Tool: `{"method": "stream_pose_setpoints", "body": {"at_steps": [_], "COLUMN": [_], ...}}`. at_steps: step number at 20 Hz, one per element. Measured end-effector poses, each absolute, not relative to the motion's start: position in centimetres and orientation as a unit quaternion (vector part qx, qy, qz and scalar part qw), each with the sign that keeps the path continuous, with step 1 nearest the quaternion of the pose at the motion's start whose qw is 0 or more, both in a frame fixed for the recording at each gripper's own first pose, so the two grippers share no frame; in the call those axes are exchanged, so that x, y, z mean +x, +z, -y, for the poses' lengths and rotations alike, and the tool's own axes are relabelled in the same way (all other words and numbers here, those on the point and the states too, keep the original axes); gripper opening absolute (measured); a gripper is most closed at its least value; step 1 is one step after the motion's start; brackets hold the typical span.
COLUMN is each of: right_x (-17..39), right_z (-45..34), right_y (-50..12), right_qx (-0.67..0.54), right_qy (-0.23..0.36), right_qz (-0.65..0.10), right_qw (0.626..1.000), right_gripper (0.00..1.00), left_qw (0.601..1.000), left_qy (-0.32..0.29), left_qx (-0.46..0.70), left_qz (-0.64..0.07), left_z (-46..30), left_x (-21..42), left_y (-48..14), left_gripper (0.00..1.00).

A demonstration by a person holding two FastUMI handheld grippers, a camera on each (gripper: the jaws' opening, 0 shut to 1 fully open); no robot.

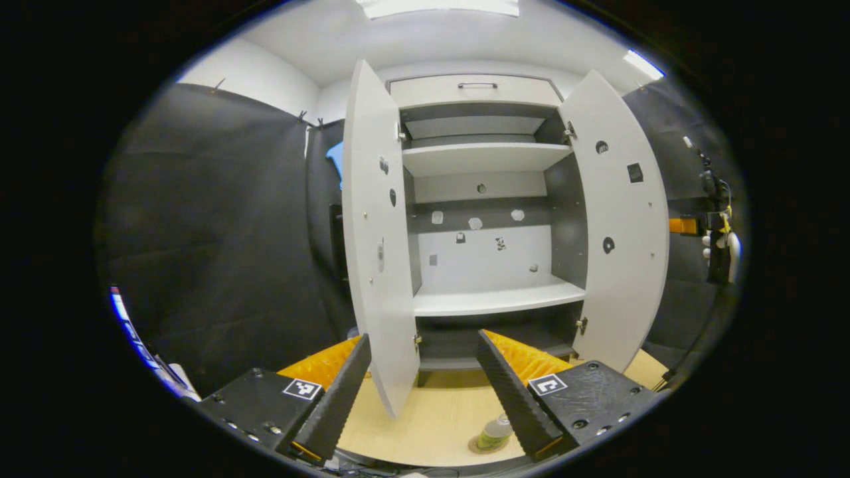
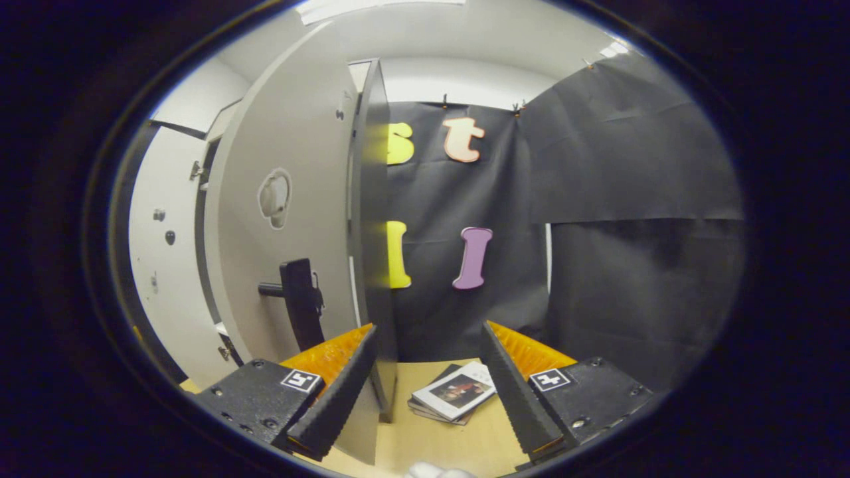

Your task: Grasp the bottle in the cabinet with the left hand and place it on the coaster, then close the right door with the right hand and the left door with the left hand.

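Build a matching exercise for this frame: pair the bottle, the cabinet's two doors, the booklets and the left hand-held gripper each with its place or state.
Things:
1. bottle
2. cabinet doors
3. booklets
4. left hand-held gripper

Places or states:
A. stacked on the wooden tabletop beside the right door's edge
B. standing on the coaster
C. open, holding nothing
D. both swung wide open

Pairs: 1-B, 2-D, 3-A, 4-C

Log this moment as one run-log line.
bottle: on coaster | cabinet doors: both open | left gripper: open | right gripper: open, at right door
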State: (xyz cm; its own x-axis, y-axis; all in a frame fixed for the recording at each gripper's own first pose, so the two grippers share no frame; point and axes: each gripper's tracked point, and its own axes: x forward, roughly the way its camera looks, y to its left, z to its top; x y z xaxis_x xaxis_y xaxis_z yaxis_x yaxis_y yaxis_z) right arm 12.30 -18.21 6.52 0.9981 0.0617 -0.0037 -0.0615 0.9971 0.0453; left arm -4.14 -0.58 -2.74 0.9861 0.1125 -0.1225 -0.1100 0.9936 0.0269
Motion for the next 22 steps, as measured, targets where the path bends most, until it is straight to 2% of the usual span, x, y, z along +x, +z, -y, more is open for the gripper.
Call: {"method": "stream_pose_setpoints", "body": {"at_steps": [5, 6, 9, 10, 11, 12, 18, 22], "right_x": [13.3, 13.3, 13.2, 13.1, 13.0, 13.0, 12.9, 12.8], "right_z": [17.2, 17.0, 15.6, 15.0, 14.3, 13.5, 7.5, 2.3], "right_y": [5.9, 5.8, 6.0, 6.1, 6.1, 6.2, 5.8, 4.0], "right_qx": [0.016, 0.024, 0.023, 0.019, 0.014, 0.009, 0.007, 0.003], "right_qy": [0.097, 0.104, 0.118, 0.119, 0.120, 0.122, 0.122, 0.161], "right_qz": [-0.032, -0.039, -0.038, -0.034, -0.028, -0.024, -0.021, -0.049], "right_qw": [0.995, 0.993, 0.992, 0.992, 0.992, 0.992, 0.992, 0.986], "right_gripper": [0.92, 0.95, 0.94, 0.89, 0.89, 0.94, 0.94, 0.94], "left_qw": [0.992, 0.991, 0.991, 0.991, 0.991, 0.992, 0.993, 0.994], "left_qy": [0.093, 0.101, 0.102, 0.099, 0.096, 0.094, 0.075, 0.067], "left_qx": [0.011, 0.011, -0.002, -0.002, 0.000, 0.000, 0.001, -0.004], "left_qz": [-0.085, -0.088, -0.090, -0.090, -0.089, -0.088, -0.088, -0.092], "left_z": [1.7, 1.8, 2.5, 2.6, 2.4, 2.2, -0.9, -3.3], "left_x": [-5.6, -5.8, -5.8, -5.8, -5.6, -5.5, -4.5, -3.7], "left_y": [-3.4, -3.3, -3.2, -3.3, -3.2, -3.1, -3.3, -3.9], "left_gripper": [0.97, 0.97, 0.98, 0.98, 0.98, 0.98, 0.97, 0.98]}}
